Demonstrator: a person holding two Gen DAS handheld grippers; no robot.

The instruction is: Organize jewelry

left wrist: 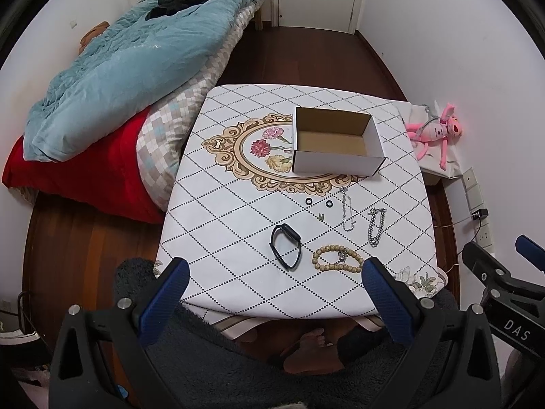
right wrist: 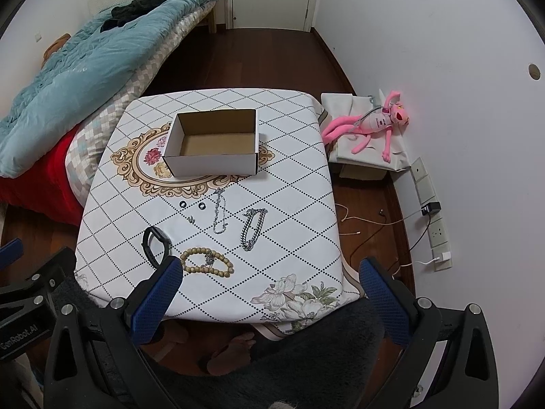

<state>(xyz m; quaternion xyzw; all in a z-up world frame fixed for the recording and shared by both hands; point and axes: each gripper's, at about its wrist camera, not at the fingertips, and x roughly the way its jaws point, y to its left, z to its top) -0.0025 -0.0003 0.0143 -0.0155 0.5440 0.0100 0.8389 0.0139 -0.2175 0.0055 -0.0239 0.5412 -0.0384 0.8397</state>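
Note:
An open white cardboard box (left wrist: 335, 158) (right wrist: 211, 167), empty, stands at the table's far middle. In front of it lie two small black rings (left wrist: 309, 201) (right wrist: 183, 204), a tiny charm (left wrist: 321, 217), a thin silver chain (left wrist: 346, 209) (right wrist: 219, 214), a thick silver chain (left wrist: 375, 226) (right wrist: 251, 229), a black watch band (left wrist: 285, 245) (right wrist: 156, 242) and a wooden bead bracelet (left wrist: 337, 259) (right wrist: 207, 261). My left gripper (left wrist: 276, 269) is open and empty above the table's near edge. My right gripper (right wrist: 269, 269) is open and empty, also above the near edge.
The table (left wrist: 218, 238) (right wrist: 299, 204) wears a white diamond-pattern cloth. A bed with a blue quilt (left wrist: 119, 68) stands left. A pink plush toy (right wrist: 371, 126) lies on a box at the right wall, with cables (right wrist: 374, 225) on the floor.

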